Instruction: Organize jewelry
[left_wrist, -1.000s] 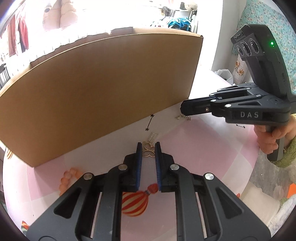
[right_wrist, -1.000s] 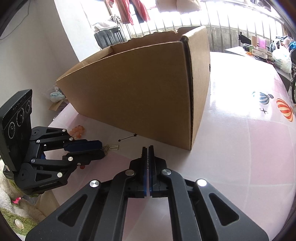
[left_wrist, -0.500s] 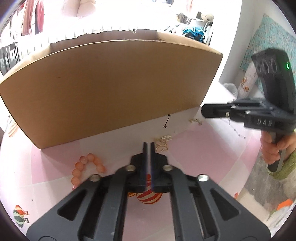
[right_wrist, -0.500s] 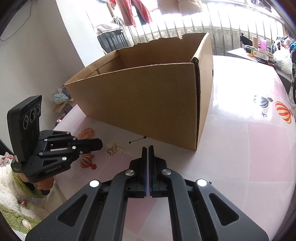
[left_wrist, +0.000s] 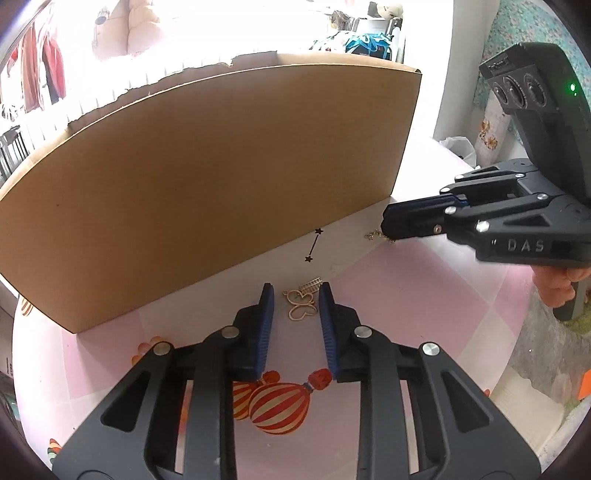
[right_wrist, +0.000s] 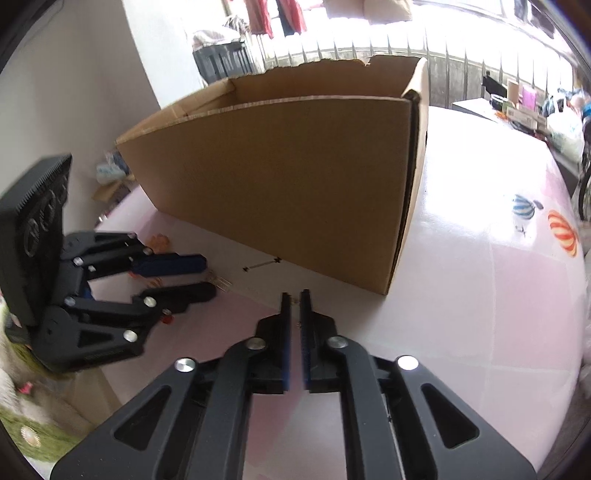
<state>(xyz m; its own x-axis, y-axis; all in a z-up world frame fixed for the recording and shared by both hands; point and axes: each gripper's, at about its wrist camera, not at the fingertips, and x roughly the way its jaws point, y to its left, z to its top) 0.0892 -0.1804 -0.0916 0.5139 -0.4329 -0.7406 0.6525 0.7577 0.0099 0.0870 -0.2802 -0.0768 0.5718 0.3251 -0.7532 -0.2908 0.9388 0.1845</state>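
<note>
Jaws apart around gold butterfly pendant (left_wrist: 301, 304); "DAS" on right gripper (left_wrist: 386, 225)

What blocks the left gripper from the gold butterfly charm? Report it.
Nothing visible does. The charm lies flat on the table, already between the left gripper's open fingers, untouched. The box stands just beyond it.
</note>
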